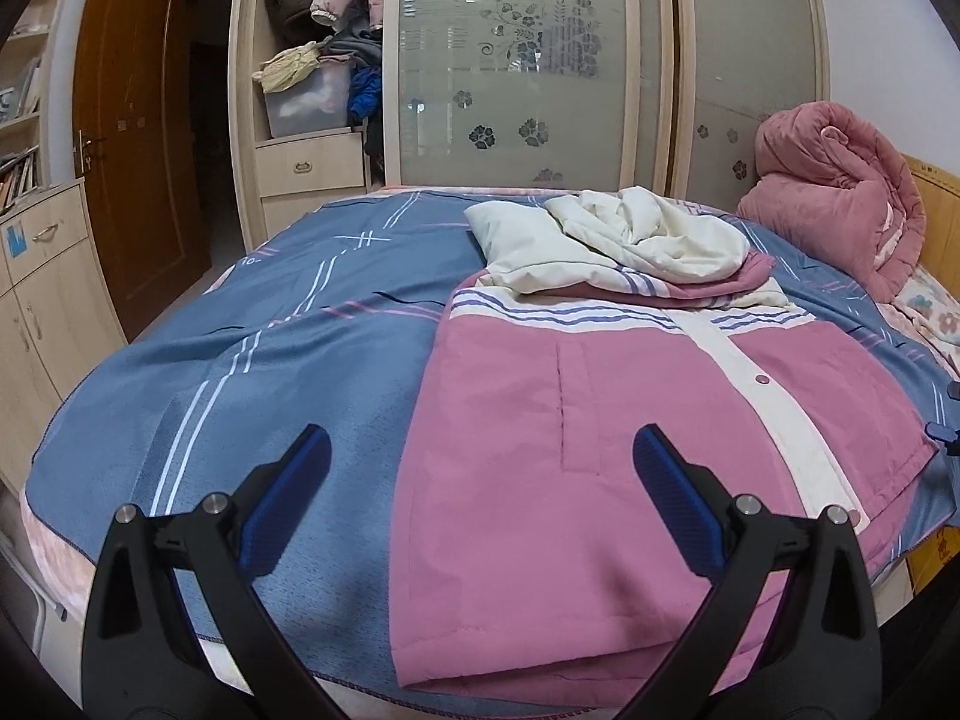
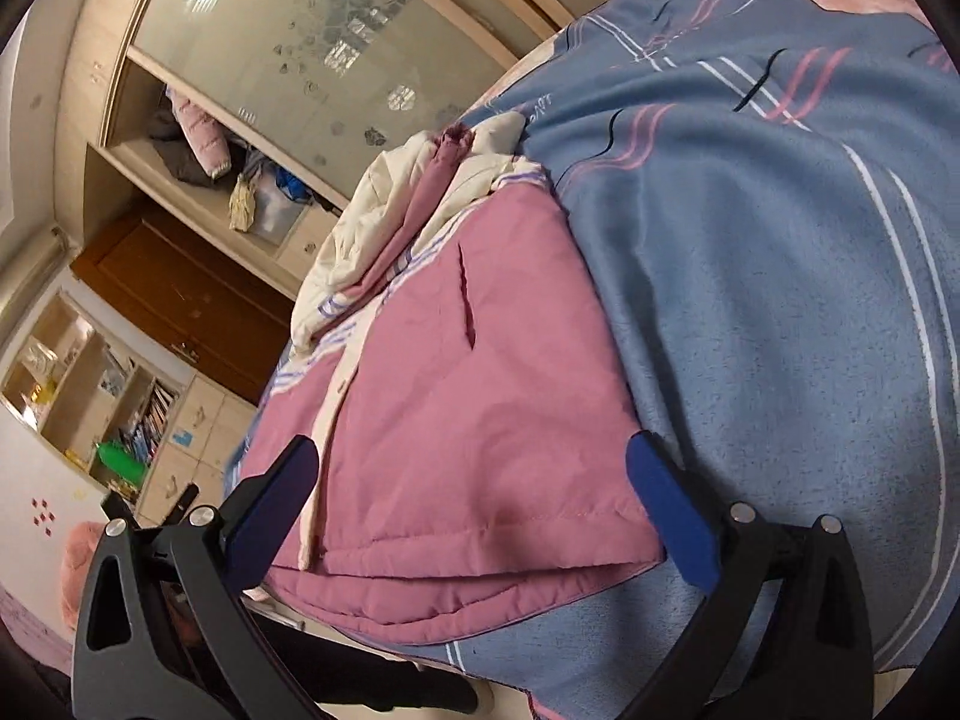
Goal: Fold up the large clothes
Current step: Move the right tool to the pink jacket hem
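A large pink padded jacket point(image 1: 600, 468) with a cream button placket and a cream striped top lies flat on the blue bed cover point(image 1: 240, 360). Its cream sleeves and hood are bunched at the far end point(image 1: 630, 240). My left gripper point(image 1: 480, 474) is open and empty, above the jacket's near left hem. In the right wrist view the jacket point(image 2: 468, 420) fills the middle, and my right gripper point(image 2: 474, 492) is open and empty, straddling the hem's near right corner point(image 2: 630, 546). A small part of the right gripper shows at the right edge of the left wrist view point(image 1: 945, 432).
A rolled pink quilt point(image 1: 840, 192) sits at the bed's far right by the wooden headboard point(image 1: 936, 210). A wardrobe with frosted sliding doors point(image 1: 510, 60) stands behind the bed. A brown door point(image 1: 138, 150) and cabinets point(image 1: 42, 300) are at left.
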Action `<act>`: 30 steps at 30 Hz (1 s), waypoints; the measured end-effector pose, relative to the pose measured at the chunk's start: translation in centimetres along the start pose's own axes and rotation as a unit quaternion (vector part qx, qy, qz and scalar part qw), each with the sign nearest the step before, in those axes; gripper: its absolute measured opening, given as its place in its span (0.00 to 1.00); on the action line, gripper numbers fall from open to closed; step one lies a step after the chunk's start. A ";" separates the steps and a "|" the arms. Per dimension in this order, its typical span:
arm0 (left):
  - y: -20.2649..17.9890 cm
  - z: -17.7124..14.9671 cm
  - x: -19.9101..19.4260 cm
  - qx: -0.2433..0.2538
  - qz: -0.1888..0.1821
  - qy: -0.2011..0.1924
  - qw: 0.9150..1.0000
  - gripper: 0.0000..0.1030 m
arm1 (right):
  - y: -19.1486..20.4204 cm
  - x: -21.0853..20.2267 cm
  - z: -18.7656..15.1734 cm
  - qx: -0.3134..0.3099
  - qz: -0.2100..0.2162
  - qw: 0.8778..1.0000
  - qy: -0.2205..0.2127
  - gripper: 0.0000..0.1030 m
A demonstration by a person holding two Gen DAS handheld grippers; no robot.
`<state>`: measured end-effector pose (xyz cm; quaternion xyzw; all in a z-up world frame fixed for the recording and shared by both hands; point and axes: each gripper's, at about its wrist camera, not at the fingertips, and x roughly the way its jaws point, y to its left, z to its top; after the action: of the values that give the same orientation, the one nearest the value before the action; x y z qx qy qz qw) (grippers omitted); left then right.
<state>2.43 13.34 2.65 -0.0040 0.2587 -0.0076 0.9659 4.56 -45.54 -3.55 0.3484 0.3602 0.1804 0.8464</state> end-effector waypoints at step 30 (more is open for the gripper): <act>-0.7 0.0 -0.9 0.000 -0.019 -0.005 1.000 0.98 | -0.2 2.3 -3.1 0.057 0.004 0.997 0.051 0.99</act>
<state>1.62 12.68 3.12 -0.0086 0.2536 -0.0261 0.9669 3.80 -43.00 -6.36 0.3876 0.4112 0.1801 0.8051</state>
